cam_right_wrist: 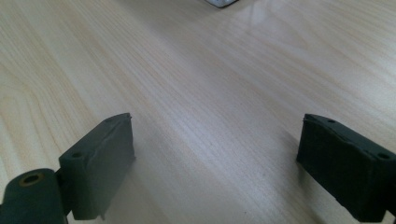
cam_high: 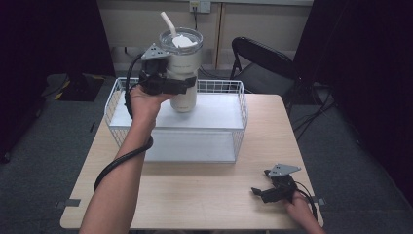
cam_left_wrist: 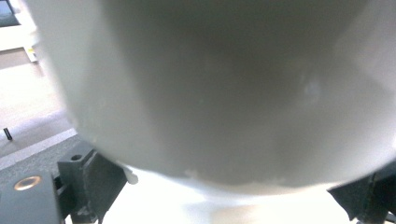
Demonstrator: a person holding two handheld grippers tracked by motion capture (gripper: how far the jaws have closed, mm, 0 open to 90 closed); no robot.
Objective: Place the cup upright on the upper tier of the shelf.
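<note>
From the high view the left gripper (cam_high: 187,86) clamps the white lidded tumbler (cam_high: 183,68) mid-body above the wire basket (cam_high: 241,109), so keep it upright while lowering; the left gripper view shows its wall (cam_left_wrist: 210,88) without legible writing; the right gripper (cam_right_wrist: 215,161) rests released on the counter (cam_right_wrist: 210,70).

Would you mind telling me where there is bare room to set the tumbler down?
The basket floor is bare right of the tumbler, which the left tool holds. The wooden table is open between the basket front and the near edge. Only the near right corner is taken, by the right tool.
</note>
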